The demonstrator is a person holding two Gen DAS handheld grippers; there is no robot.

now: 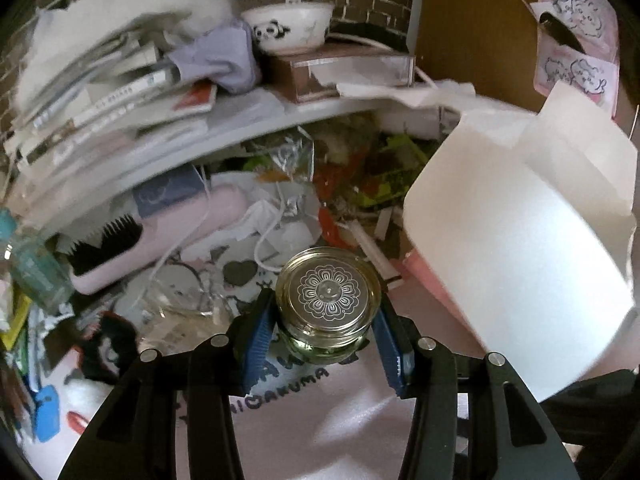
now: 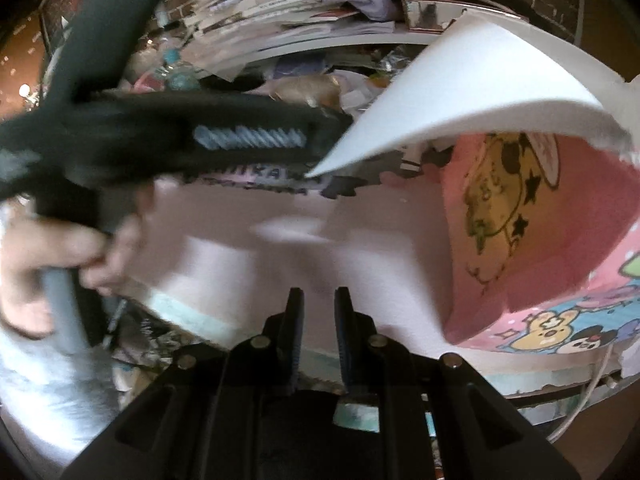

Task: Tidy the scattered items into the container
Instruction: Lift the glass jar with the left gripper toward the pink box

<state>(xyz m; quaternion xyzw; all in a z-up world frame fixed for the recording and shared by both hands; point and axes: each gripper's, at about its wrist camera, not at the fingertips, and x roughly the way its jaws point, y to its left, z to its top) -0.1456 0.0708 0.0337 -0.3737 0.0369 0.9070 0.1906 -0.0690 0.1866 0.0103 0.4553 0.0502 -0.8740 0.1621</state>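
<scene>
- Left wrist view: the left gripper (image 1: 326, 330) has its blue-padded fingers (image 1: 256, 336) set wide apart, one on each side of a small glass jar (image 1: 328, 300) with a metal lid bearing a flower pattern.
- Left-hand pad touches the jar's side; the right-hand pad sits just beside the lid, and whether it presses on the glass I cannot tell.
- Jar appears to be held above a pale pink mat (image 1: 320, 420) printed with dark letters.
- White container (image 1: 520, 240), a folded box with its flaps up, is just to the right of the jar, its opening tilted.
- Behind the jar lies clutter: a pink hairbrush (image 1: 156, 236) with black bristles, white cord, foil and coloured wrappers.
- Shelf (image 1: 248, 128) above carries stacked books, a lilac cloth and a panda-print bowl (image 1: 290, 24).
- Right wrist view: the right gripper (image 2: 318, 320) has its fingers nearly together with a narrow gap, and nothing is between them.
- It hangs over the same pink mat, with the white container's flap (image 2: 460, 92) ahead and to the right.
- Pink inner wall (image 2: 540, 240) with a cartoon print shows under that flap.
- Person's hand (image 2: 52, 256), blurred, grips the other tool's handle at the left.
</scene>
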